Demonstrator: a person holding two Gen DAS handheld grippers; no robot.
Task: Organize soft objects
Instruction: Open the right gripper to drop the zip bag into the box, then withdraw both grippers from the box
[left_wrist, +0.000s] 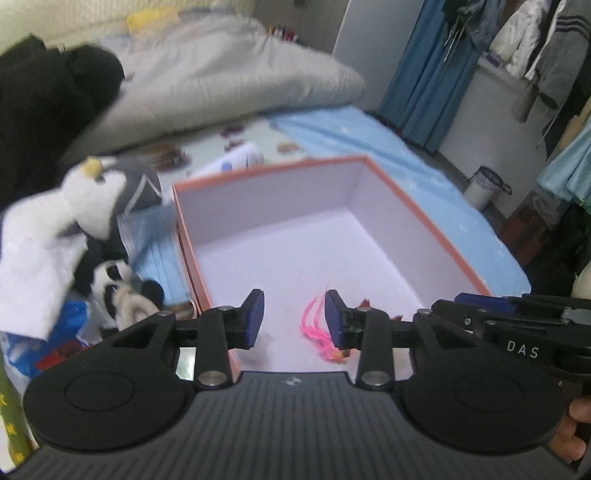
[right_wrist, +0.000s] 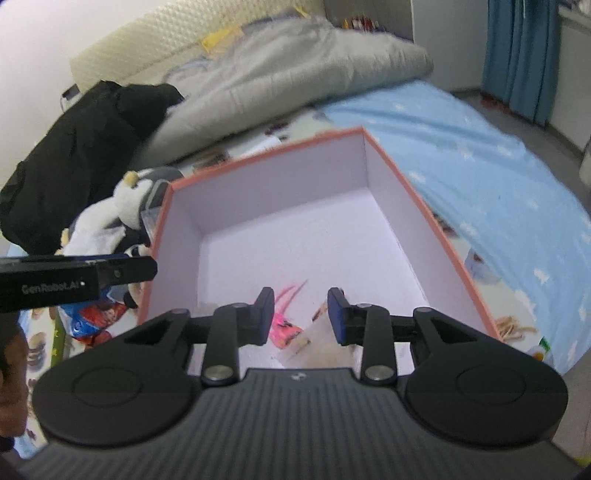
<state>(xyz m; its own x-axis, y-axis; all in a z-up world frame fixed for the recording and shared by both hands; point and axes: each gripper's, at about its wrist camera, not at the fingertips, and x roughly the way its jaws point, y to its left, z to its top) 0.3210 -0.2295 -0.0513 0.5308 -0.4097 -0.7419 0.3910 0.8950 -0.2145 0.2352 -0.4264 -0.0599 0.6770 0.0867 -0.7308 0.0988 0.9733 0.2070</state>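
One orange-rimmed box (left_wrist: 373, 236) on bed, two tongs above its near end.

Left wrist: left tongs (left_wrist: 294, 319) part open, empty; one pink tasselled item (left_wrist: 314, 325) on box floor; penguin plush (left_wrist: 107, 192), panda plush (left_wrist: 118, 291) outside left wall.
Right wrist: right tongs (right_wrist: 301, 315) part open, empty; box floor beyond mostly free.

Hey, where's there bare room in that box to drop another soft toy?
The box floor is bare through its middle and far end, between the white walls. The near end is taken by the pink thing. Outside the box's left wall it is crowded: penguin toy, panda toy, blue packets.
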